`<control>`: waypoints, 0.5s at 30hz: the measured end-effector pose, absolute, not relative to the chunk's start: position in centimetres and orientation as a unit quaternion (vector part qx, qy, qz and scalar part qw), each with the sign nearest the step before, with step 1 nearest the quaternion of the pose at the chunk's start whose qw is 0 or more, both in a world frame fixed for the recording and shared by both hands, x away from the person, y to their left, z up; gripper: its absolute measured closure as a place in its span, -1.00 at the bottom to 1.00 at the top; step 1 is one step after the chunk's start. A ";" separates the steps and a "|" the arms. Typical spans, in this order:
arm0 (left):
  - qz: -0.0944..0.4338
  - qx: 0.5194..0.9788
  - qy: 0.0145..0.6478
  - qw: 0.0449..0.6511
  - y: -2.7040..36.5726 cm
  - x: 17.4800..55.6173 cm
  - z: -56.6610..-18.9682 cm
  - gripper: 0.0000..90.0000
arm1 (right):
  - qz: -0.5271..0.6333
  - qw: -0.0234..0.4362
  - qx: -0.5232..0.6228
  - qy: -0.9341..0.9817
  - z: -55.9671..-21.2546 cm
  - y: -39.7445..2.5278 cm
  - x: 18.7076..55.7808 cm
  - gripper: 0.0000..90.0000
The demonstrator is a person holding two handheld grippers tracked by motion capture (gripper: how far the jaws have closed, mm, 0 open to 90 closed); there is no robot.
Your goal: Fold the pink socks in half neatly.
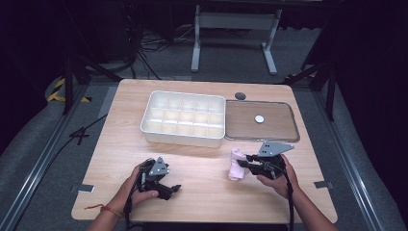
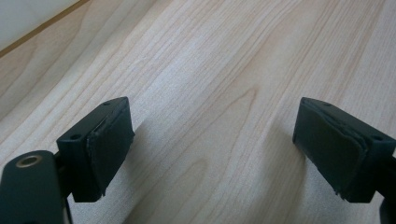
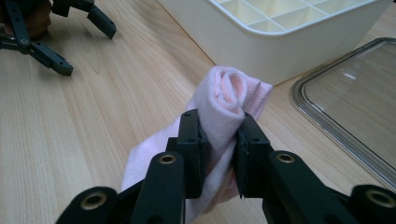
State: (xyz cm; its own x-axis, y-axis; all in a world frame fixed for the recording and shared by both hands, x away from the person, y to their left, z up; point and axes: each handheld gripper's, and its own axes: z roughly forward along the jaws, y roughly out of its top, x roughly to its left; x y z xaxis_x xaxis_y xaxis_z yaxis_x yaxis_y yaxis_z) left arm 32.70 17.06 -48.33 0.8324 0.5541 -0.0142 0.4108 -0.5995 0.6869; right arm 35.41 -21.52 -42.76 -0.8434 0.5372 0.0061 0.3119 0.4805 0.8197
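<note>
Beside the empty divided box (image 1: 184,119), right tongs (image 3: 218,140) pinch a rolled pink cloth (image 3: 223,95); left tongs (image 2: 217,149) spread.

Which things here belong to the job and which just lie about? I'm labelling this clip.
In the job:
rolled pink cloth
right gripper, shut on it
white compartmented plastic box

Lying about:
clear flat lid
small dark round disc

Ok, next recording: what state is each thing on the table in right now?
White plastic compartment box: open, cells empty.
Clear flat lid: off, lying beside the box.
Pink rolled cloth: rolled up, pinched by the right gripper.
Left gripper: jaws apart, holding nothing.
</note>
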 end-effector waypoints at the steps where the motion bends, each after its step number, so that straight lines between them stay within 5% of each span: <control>1: 0.101 0.889 0.271 0.356 17.1 32.7 -48.3 -0.72 | 0.446 0.127 0.250 0.850 -42.8 -21.5 35.4 0.67; 15: 0.097 0.889 0.268 0.357 17.1 32.9 -48.3 -0.72 | 0.453 0.138 0.252 0.844 -42.3 -22.3 35.3 0.67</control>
